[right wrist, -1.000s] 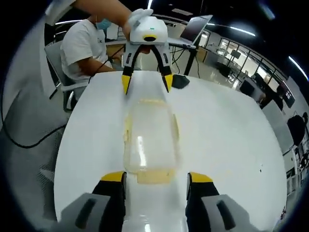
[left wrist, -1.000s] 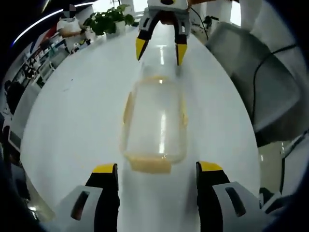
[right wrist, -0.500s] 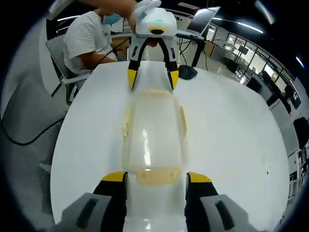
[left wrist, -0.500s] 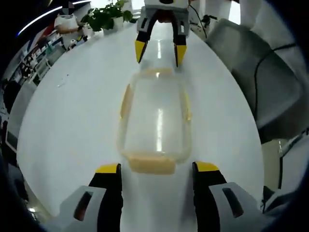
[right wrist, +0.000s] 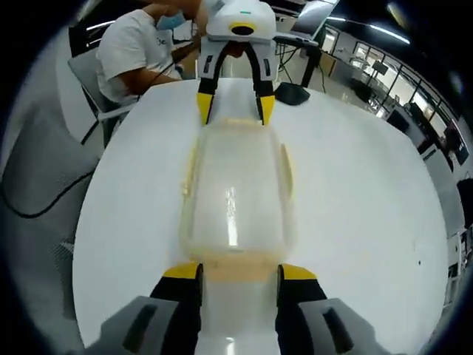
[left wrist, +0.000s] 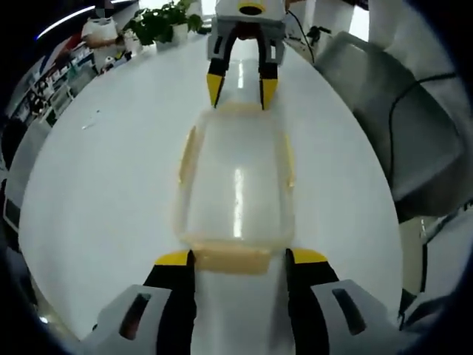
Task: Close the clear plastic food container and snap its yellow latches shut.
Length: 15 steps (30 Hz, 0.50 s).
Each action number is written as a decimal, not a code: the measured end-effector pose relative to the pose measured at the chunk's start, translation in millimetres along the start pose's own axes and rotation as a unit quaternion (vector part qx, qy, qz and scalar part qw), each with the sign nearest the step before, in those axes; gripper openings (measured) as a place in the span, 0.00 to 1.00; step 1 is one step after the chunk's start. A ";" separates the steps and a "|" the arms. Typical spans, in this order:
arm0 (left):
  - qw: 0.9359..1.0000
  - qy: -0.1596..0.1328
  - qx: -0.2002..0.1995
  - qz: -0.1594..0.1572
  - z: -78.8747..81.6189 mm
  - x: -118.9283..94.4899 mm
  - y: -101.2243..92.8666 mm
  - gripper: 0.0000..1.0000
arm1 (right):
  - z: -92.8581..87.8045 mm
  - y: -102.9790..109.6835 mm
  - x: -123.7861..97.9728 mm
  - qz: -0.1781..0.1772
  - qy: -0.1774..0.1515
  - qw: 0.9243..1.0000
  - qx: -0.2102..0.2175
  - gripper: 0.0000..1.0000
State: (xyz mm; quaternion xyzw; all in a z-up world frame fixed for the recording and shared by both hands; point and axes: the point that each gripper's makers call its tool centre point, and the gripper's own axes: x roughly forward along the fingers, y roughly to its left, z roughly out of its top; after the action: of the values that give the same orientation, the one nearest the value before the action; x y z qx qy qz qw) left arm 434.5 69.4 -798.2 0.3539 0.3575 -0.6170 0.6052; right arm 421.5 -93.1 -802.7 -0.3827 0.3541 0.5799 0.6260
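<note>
L gripper (left wrist: 236,257): jaws open, yellow tips straddling the near end latch (left wrist: 233,260) of the clear food container (left wrist: 235,185), tips right beside it; contact can't be confirmed. R gripper (right wrist: 236,271): same setup at the opposite end, jaws open either side of that end's latch (right wrist: 238,264). Each gripper also shows at the far end of the other's view (R at (left wrist: 240,83), L at (right wrist: 236,107)), tips at the container's short edge.

Change vs 1 s ago: both grippers have closed in from clear of the ends to flanking the end latches, and jaw gaps have narrowed a bit. Lid looks already seated on the box, so my read is the step now is pressing the two end latches down/shut. Side latches (left wrist: 187,150) appear flared out, prob. not snapped yet.

Container lies flat, lengthwise between the two grippers, mid white round table (left wrist: 111,170). Room: office; potted plant (left wrist: 164,24) past the table edge, grey chair (left wrist: 384,126), seated person in white shirt (right wrist: 137,55), open laptop (right wrist: 307,15).
</note>
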 end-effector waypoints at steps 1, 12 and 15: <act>1.000 0.001 0.006 0.001 -0.4 0.3 0.2 0.47 | -0.3 0.0 0.4 0.001 0.002 1.000 -0.002 0.37; 1.000 0.014 0.022 0.004 -2.7 3.0 0.2 0.39 | 1.6 0.2 4.6 0.022 0.008 1.000 0.001 0.37; 1.000 0.014 0.024 0.004 -2.9 3.5 0.8 0.39 | 1.3 0.8 4.5 0.029 0.005 1.000 0.000 0.37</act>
State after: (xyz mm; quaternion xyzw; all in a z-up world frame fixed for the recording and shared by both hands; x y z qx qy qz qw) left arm 435.3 70.2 -802.6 0.3782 0.3495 -0.6182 0.5939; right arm 421.0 -89.8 -806.2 -0.3749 0.3687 0.5958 0.6071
